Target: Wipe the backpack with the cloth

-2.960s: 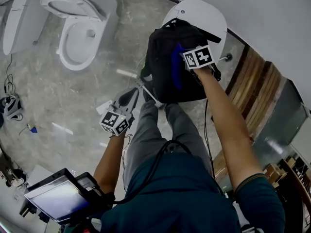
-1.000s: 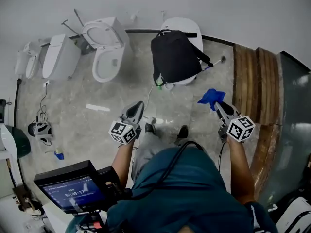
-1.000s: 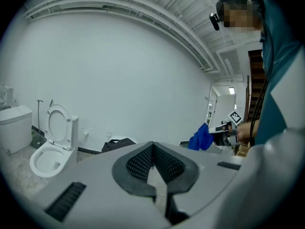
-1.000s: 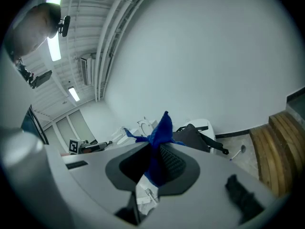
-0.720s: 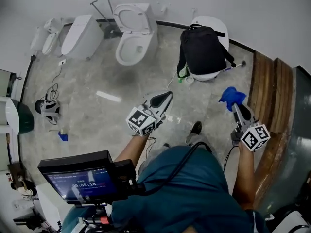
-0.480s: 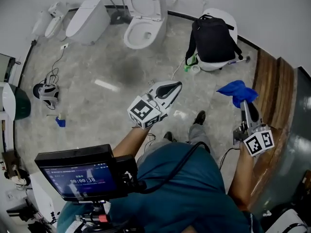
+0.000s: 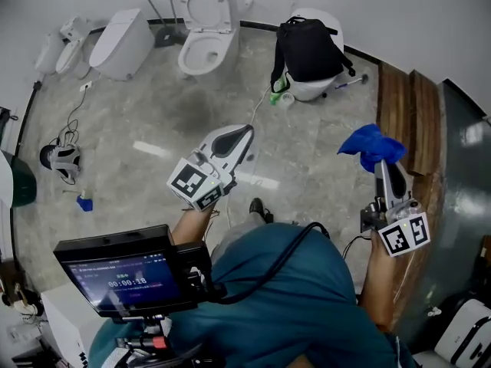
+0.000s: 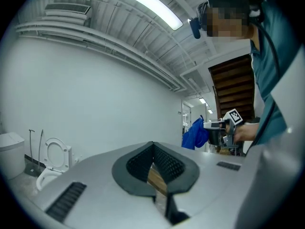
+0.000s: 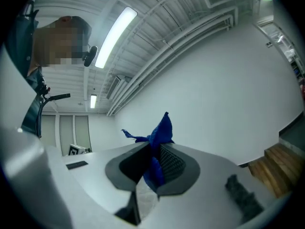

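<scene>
A: Where's the backpack [image 7: 308, 48]?

B: At the far side of the room, right of centre. It's black and sits upright on a white toilet-shaped fixture [image 7: 311, 89] against the wall, straps hanging down its sides. A small green thing [image 7: 278, 85] lies on the floor [image 7: 146, 106] just to its left.

A: And the cloth [image 7: 372, 146]?

B: It's blue and bunched up in the right gripper [image 7: 382, 165], on the right side of the scene beside the wooden steps [image 7: 406, 106]. It is well apart from the backpack.

A: How do the right gripper's jaws stand?

B: Its own view shows them closed down on the cloth. A fold is pinched between the ribbed pads and the rest sticks up past the tips. The jaws are held only slightly apart by the fabric.

A: The left gripper [image 7: 244, 131]?

B: Its jaws are fully together with nothing between them. It is held out over the grey floor near the middle and touches nothing. It points toward the far side, where a toilet with a raised lid [image 7: 203, 41] stands left of the backpack.

A: Anything nearer?

B: A small monitor [image 7: 119, 274] on the person's rig, at the near left.
</scene>
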{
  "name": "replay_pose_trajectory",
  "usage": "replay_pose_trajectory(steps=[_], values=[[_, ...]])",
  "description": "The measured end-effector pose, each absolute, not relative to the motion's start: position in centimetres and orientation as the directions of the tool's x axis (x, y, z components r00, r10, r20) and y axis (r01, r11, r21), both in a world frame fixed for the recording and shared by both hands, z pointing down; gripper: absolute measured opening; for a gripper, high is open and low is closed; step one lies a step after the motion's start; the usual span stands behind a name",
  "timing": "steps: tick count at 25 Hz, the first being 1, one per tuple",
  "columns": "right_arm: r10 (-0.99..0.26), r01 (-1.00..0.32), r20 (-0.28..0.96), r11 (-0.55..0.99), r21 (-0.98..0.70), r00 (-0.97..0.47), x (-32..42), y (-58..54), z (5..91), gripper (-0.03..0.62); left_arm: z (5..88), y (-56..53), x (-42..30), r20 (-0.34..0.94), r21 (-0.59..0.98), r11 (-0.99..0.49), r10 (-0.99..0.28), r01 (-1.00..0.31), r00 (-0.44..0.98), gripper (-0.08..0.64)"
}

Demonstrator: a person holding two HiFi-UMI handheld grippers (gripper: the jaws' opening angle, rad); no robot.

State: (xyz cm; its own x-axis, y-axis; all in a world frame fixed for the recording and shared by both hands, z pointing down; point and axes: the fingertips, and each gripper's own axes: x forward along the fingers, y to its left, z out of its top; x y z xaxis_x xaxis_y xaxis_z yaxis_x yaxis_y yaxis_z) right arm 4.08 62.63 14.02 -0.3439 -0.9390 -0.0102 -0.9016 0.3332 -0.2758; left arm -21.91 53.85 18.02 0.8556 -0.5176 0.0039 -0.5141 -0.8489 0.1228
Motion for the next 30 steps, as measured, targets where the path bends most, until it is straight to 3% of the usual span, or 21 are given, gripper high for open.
replay_pose_trajectory(steps=[8, 22, 30], values=[[-0.919, -0.903, -0.016, 0.390, -0.181, -0.394, 7.5, 78.1, 12.4, 0.051, 15.7, 69.8, -17.6, -0.022, 0.104, -0.818, -0.570, -0.565, 0.821, 0.005], [-0.905, -0.899, 0.048, 0.411, -0.151, -0.422, 8.4, 81.5, 13.6, 0.051, 15.6, 72.9, -16.2, 0.024, 0.113, -0.791, -0.603, -0.602, 0.797, 0.005], [-0.900, -0.895, 0.037, 0.426, -0.129, -0.434, 6.9, 86.7, 12.9, 0.049, 12.9, 79.2, -16.5, -0.026, 0.073, -0.804, -0.592, -0.589, 0.805, 0.005]])
